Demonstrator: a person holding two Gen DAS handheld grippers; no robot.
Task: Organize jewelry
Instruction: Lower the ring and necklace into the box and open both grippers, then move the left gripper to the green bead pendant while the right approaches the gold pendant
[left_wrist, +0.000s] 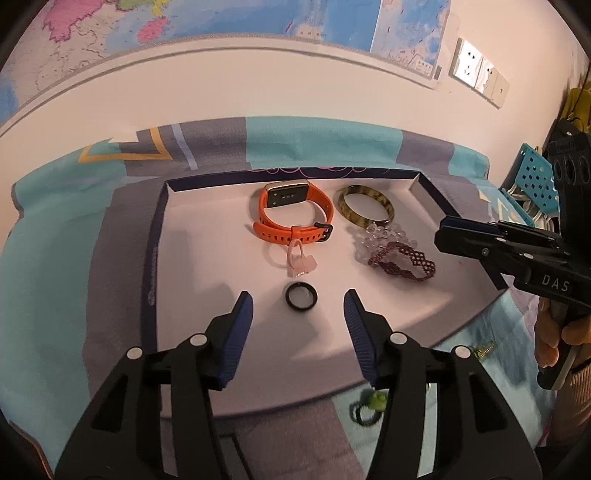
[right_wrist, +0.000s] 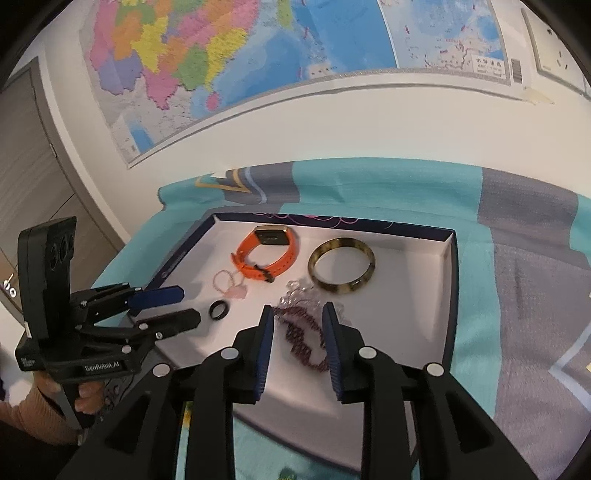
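A shallow white-lined tray with dark blue walls (left_wrist: 162, 221) (right_wrist: 452, 280) lies on a teal and grey patterned cloth (left_wrist: 74, 229) (right_wrist: 517, 280), and six pieces of jewelry lie inside it. One orange silicone-strap watch with a gold rectangular face (left_wrist: 291, 212) (right_wrist: 266, 254) sits near the tray's far wall, about midway along it. One mottled olive-and-brown bangle (left_wrist: 365, 205) (right_wrist: 342, 266) lies just beside the watch, toward the tray's far right corner. One bracelet of clear faceted beads (left_wrist: 384, 236) (right_wrist: 301, 291) touches the near side of the bangle, and one dark purple woven bead bracelet (left_wrist: 402, 262) (right_wrist: 304, 332) overlaps it on the near side. One pale pink thin band with a small pink charm (left_wrist: 295, 260) (right_wrist: 232, 286) lies just in front of the watch strap. One small black ring (left_wrist: 301, 294) (right_wrist: 218, 309) lies flat toward the tray's near edge, apart from the rest.

The left gripper (left_wrist: 298, 312) (right_wrist: 173, 306) has its two blue-padded fingers spread wide, holding nothing, tips just short of the black ring on either side. The right gripper (right_wrist: 298, 319) (left_wrist: 445, 230) has its fingers parted too, empty, hovering over the purple bracelet near the tray's right wall.

One green-and-dark beaded piece (left_wrist: 369, 404) lies on the cloth outside the tray's near edge. One map (right_wrist: 207, 66) hangs on the wall behind.
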